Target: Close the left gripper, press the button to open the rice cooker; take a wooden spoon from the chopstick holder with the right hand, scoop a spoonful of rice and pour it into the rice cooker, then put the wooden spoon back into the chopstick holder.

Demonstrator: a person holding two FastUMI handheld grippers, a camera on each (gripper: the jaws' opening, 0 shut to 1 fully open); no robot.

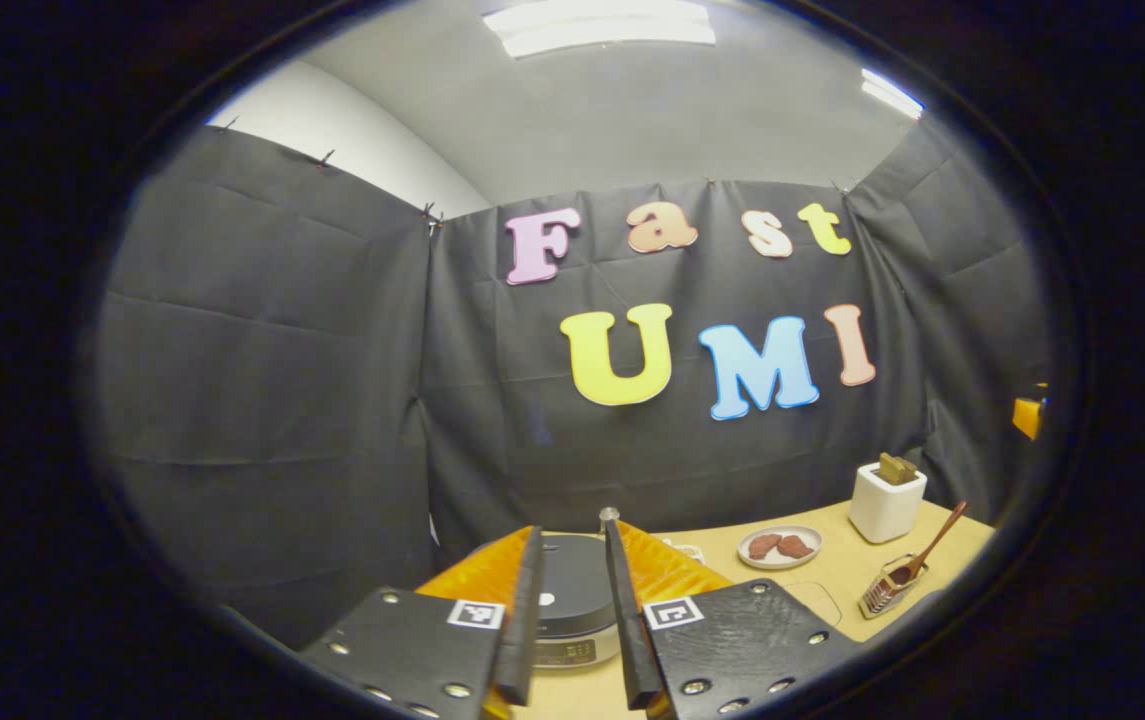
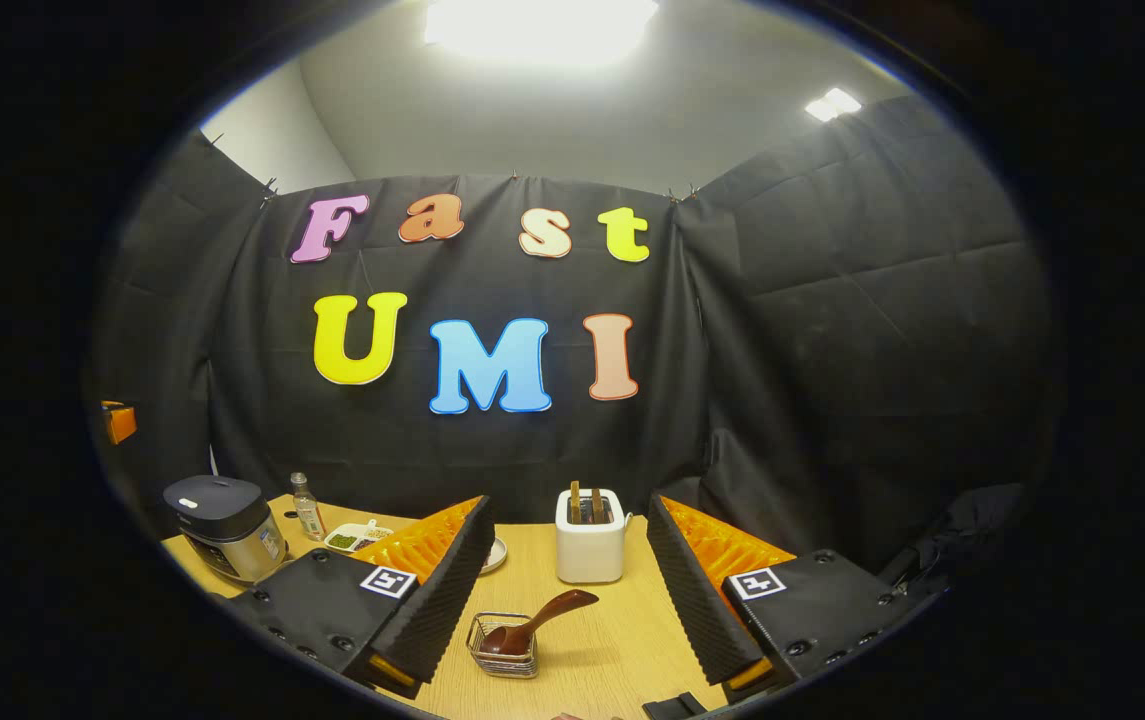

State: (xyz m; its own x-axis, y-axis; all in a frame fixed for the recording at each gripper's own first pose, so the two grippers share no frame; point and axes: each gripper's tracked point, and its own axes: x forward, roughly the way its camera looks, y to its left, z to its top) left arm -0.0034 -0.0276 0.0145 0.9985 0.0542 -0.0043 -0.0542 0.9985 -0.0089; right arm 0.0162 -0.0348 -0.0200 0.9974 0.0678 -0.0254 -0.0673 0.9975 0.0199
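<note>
The rice cooker (image 1: 572, 600), dark-topped with a silver body and its lid down, sits just beyond my left gripper (image 1: 573, 530), framed in the narrow gap between the fingers. These fingers are nearly parallel, a little apart, and hold nothing. The right gripper view has the cooker (image 2: 222, 525) at far left. A wooden spoon (image 2: 537, 622) leans in a wire chopstick holder (image 2: 502, 650) on the table, below and between the fingers of my right gripper (image 2: 568, 500), which is wide open and empty. From the left gripper view, the spoon (image 1: 927, 550) and holder (image 1: 887, 590) are at the right.
A white toaster (image 2: 590, 535) stands behind the holder. A small bottle (image 2: 307, 507) and a divided dish of grains (image 2: 357, 538) sit beside the cooker. A plate of reddish food (image 1: 780, 547) lies mid-table on the wooden tabletop (image 2: 622, 640). Black cloth walls close in on all sides.
</note>
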